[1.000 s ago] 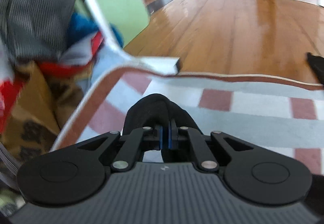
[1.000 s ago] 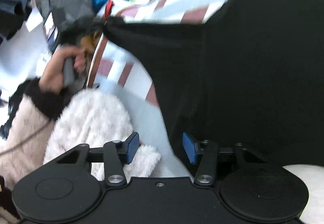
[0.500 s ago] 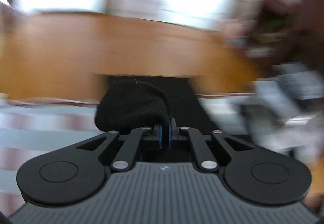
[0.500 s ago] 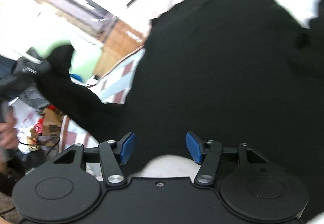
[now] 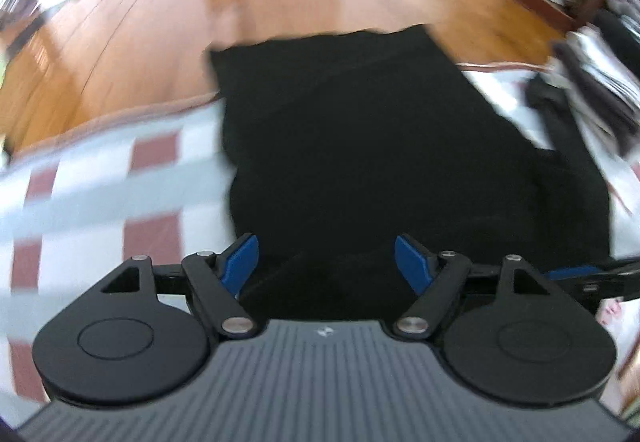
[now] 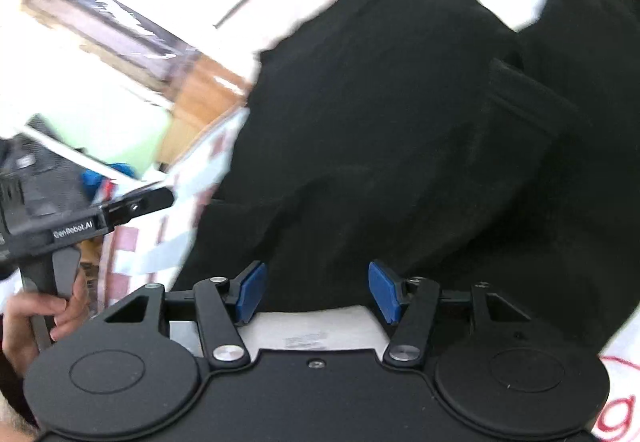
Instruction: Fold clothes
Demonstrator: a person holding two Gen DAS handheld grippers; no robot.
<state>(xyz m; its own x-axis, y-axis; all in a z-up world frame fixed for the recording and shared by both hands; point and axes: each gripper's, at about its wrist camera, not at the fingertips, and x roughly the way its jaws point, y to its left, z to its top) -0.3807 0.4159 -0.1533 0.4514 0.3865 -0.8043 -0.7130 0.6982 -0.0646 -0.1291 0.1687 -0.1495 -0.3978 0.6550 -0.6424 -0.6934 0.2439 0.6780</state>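
Presently catalogued, with the checked mat (image 5: 100,178) as landmark:

Black garment (image 5: 360,146): one piece of dark cloth, lying spread on the mat. Its long axis runs from the near edge of the mat, by the left gripper, straight away toward the wooden floor (image 5: 140,42); the far, squared end overhangs the mat's brown border and rests on the boards. In the right wrist view the same cloth (image 6: 400,142) fills most of the frame, a straight seam or folded edge crossing it on a slant. Kind of garment: cannot tell, owing to blur.

Left gripper (image 5: 326,262): over the near end of the garment, at the near side of the mat. Its jaws have just been opening and now stand spread wide, blue pads clear of the cloth, nothing pinched. Also seen from the side in the right wrist view (image 6: 156,200), a hand (image 6: 36,318) around its handle.

Right gripper (image 6: 316,292): above the garment's near margin; jaws parted, widened slightly, with no cloth pressed between the pads.

Dark clothes (image 5: 600,90): blurred heap just off the mat's right side.
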